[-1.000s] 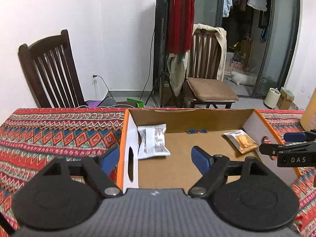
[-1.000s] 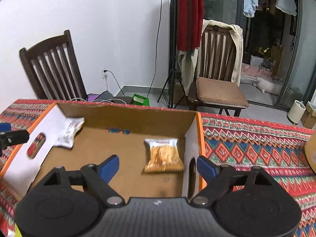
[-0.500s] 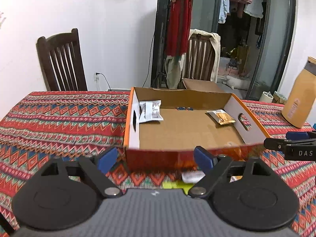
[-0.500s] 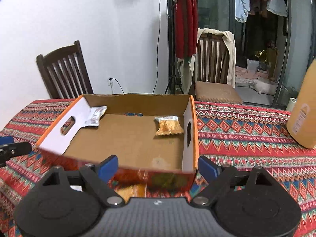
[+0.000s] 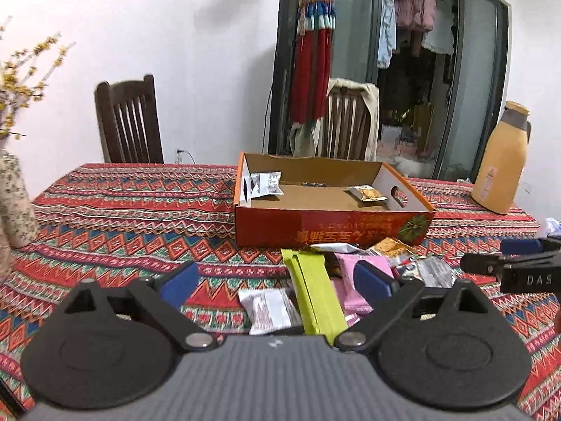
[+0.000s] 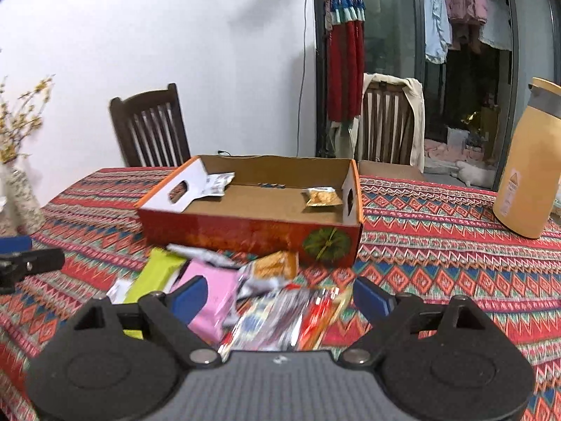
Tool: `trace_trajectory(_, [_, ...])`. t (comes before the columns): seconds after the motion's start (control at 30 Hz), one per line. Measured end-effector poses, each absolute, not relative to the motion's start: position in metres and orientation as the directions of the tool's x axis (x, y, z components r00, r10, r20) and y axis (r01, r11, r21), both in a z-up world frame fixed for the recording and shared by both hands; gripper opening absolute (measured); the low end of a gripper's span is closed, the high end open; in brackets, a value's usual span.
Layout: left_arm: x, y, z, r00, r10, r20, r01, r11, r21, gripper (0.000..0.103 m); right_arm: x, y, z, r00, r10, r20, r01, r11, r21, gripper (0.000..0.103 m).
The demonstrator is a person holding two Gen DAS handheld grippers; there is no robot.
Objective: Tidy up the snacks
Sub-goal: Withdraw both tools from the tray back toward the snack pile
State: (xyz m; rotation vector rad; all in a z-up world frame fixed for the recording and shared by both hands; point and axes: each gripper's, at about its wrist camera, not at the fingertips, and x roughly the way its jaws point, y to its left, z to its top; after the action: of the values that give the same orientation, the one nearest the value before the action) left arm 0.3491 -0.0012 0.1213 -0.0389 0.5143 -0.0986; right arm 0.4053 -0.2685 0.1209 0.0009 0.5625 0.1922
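Landmark: open orange cardboard box [image 5: 333,224] on the table [image 5: 122,210], which is covered in a red zigzag-patterned cloth. Inside the box, a white foil packet [image 5: 268,184] leans against the left end wall and a golden cracker packet [image 5: 366,193] lies by the right end wall; well apart, probably as seeds for two sorted groups. Unsorted snacks lie heaped just in front of the box's near wall: lime-green flat pouch [image 5: 313,294], pink wrapper [image 5: 354,280], silver-white sachet [image 5: 270,310], orange cracker pack [image 6: 277,263], red-and-white striped packets [image 6: 291,319]. Left gripper [image 5: 277,280] and right gripper [image 6: 280,298] both hang over this heap, jaws spread and opening wider, nothing pinched. Judgement: each is readying to take the next packet. A tall tan flask [image 5: 499,161] stands right of the box, out of the way.
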Motion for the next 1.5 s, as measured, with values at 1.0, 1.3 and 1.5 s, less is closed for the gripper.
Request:
trace_trajectory(1.0, [0.087,0.036,0.030,0.928,-0.065,-0.367,0.060,0.998,-0.026,0.103,0.113,-0.250,0.032,0.895,0.244,-0.373,-0.232,0.970,0.076,0.101])
trace_trajectory(1.3, [0.087,0.028,0.017,0.914,-0.090,-0.395,0.088,0.996,-0.022,0.103,0.095,-0.257,0.004,0.879,0.249,-0.407,-0.230,0.969,0.095,0.101])
trace_trajectory(1.5, [0.092,0.018,0.014,0.914,-0.115,-0.390,0.120,0.993,-0.011,0.103,0.098,-0.256,-0.003,0.898,0.167,-0.408,-0.166,0.985,0.036,0.101])
